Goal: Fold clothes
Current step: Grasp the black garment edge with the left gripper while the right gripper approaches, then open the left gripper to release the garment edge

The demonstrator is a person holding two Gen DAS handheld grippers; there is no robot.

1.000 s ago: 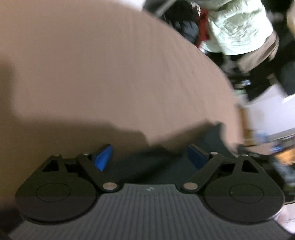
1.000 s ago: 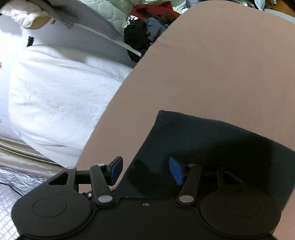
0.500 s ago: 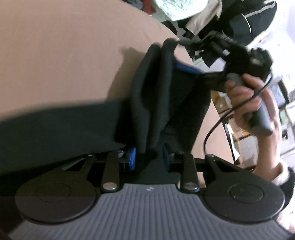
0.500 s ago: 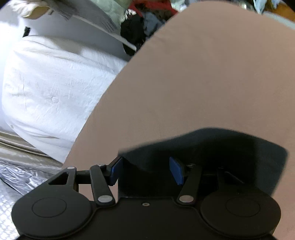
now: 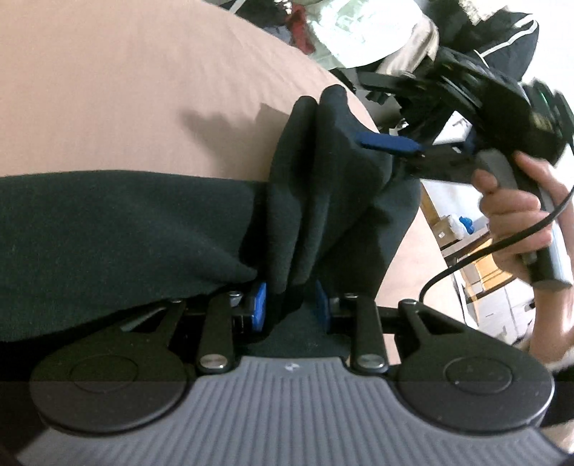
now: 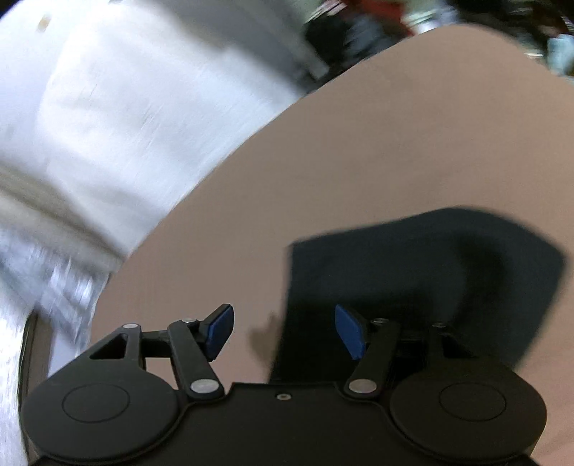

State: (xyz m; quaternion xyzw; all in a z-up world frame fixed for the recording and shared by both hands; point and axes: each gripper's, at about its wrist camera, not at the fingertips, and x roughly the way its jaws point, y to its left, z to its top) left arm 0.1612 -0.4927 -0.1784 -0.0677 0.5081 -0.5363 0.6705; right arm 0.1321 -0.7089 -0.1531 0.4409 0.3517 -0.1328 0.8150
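Note:
A black garment [image 5: 125, 229] lies on the pinkish-brown table [image 5: 143, 89]. My left gripper [image 5: 290, 304] is shut on a bunch of its folds, which rise from the pads to a raised corner [image 5: 330, 107]. In the left wrist view a blue pad [image 5: 387, 141] of the right gripper lies against that corner, and a hand [image 5: 513, 215] holds that gripper. In the right wrist view my right gripper [image 6: 285, 331] has its jaws opening. The garment's edge [image 6: 412, 269] lies between them near the right pad, and the left pad stands clear of the cloth.
White bedding [image 6: 107, 107], blurred, lies beyond the table's left edge in the right wrist view. A heap of clothes [image 5: 358, 32] sits past the far edge. A black cable [image 5: 466, 265] hangs from the right gripper's handle. Boxes and shelves [image 5: 484, 272] stand to the right.
My left gripper moved across onto the garment and shut on its bunched folds. The right gripper rose and rolled, its jaws widened, and the garment edge came off its left pad.

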